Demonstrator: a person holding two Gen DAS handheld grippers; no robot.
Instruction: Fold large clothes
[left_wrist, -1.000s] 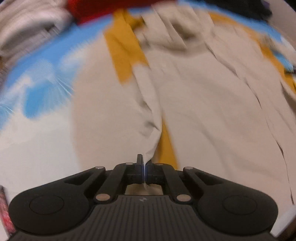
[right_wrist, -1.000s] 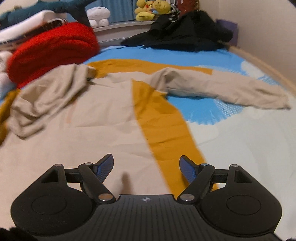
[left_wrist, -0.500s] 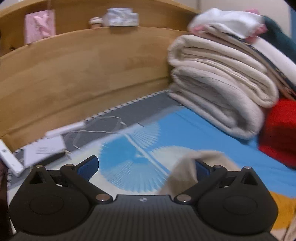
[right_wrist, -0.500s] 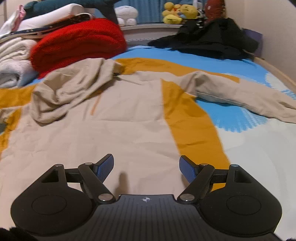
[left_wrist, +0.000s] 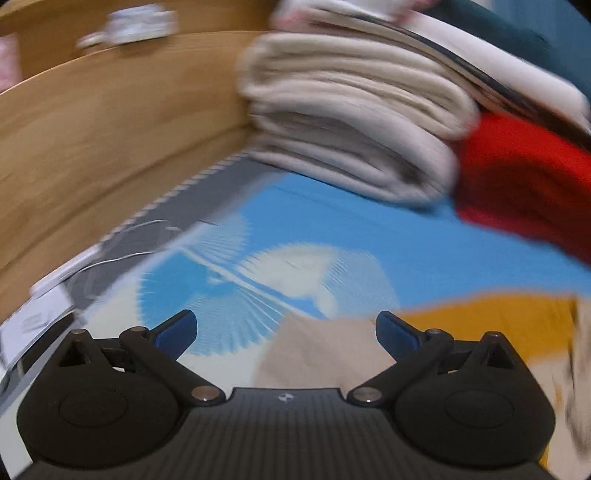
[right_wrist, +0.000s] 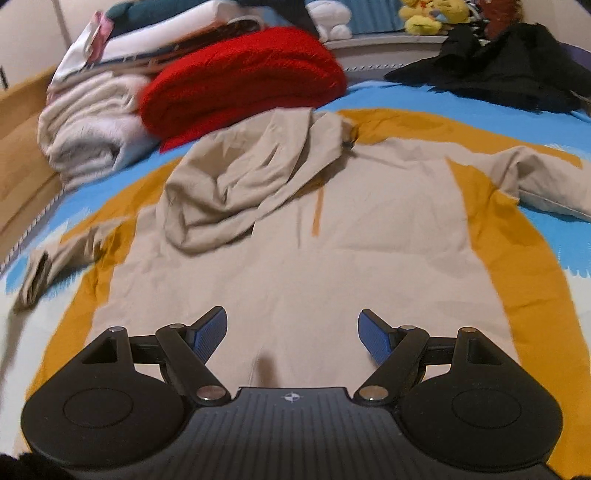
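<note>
A large beige hooded garment (right_wrist: 295, 251) lies spread flat on the bed, hood crumpled at the far left, one sleeve out to the left (right_wrist: 40, 273) and one to the right (right_wrist: 546, 184). My right gripper (right_wrist: 293, 334) is open and empty just above the garment's near hem. My left gripper (left_wrist: 286, 332) is open and empty; a beige sleeve end (left_wrist: 321, 350) lies on the sheet just below and between its jaws. The left wrist view is blurred.
A red blanket (right_wrist: 240, 81) and a stack of folded beige and white bedding (left_wrist: 351, 122) sit at the bed's head by the wooden headboard (left_wrist: 92, 147). Black clothes (right_wrist: 509, 66) lie far right. A white cable and papers (left_wrist: 48, 295) lie at the left bed edge.
My left gripper let go of the beige cloth, opened, and swung away toward the headboard; it now pans right. My right gripper stayed open while its view shifted left over the garment.
</note>
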